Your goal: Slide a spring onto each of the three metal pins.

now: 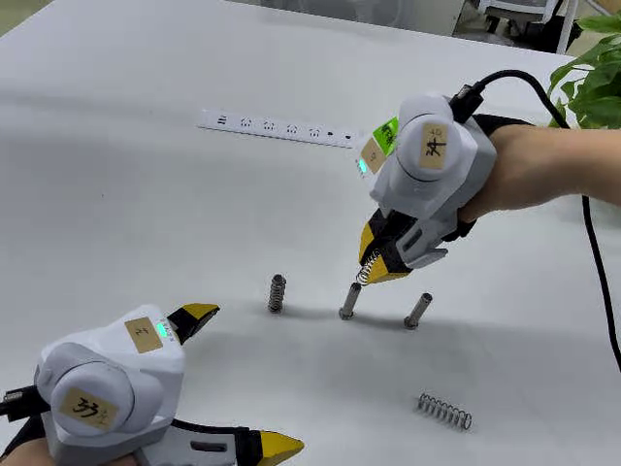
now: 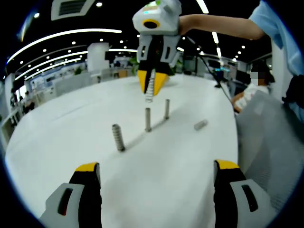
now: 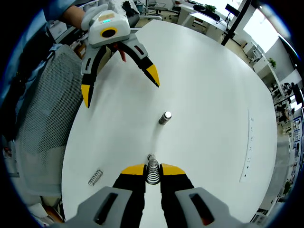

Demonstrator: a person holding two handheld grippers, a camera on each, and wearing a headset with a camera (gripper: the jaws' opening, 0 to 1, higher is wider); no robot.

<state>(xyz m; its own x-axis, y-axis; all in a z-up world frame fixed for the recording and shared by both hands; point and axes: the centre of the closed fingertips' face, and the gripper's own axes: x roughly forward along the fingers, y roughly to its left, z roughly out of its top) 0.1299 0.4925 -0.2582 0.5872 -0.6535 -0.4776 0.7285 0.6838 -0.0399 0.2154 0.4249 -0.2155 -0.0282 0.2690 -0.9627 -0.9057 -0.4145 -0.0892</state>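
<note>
White surface [image 1: 116,194] carries three metal pins in a row across the head view. The left pin [image 1: 277,303] stands upright with a fitted spring [image 1: 277,289] coiled around it. The middle pin [image 1: 349,301] is bare and leans a little. The right pin [image 1: 417,311] is bare and leans too.

The right gripper [image 1: 383,264] hangs at about 1 o'clock of the middle pin. Its yellow-tipped fingers [image 3: 135,170] are pressed in on a held spring [image 1: 367,271]. The spring pokes out below the tips, its lower end just above the middle pin's top. The left gripper view shows a small gap there, so they are not touching. A black cable [image 1: 592,252] trails from this gripper toward 3 o'clock.

A loose spring [image 1: 444,411] lies flat on its side at about 5 o'clock of the right pin, near it but apart.

The left gripper [image 1: 238,379] is low at 7 o'clock of the head view. Its fingers [image 2: 88,168] are spread wide with nothing between them, well apart from the pins and pointing toward the row.

A white power strip [image 1: 277,127] lies at 12 o'clock, well apart from the pins. A green plant [image 1: 592,73] shows at the 2 o'clock corner.
</note>
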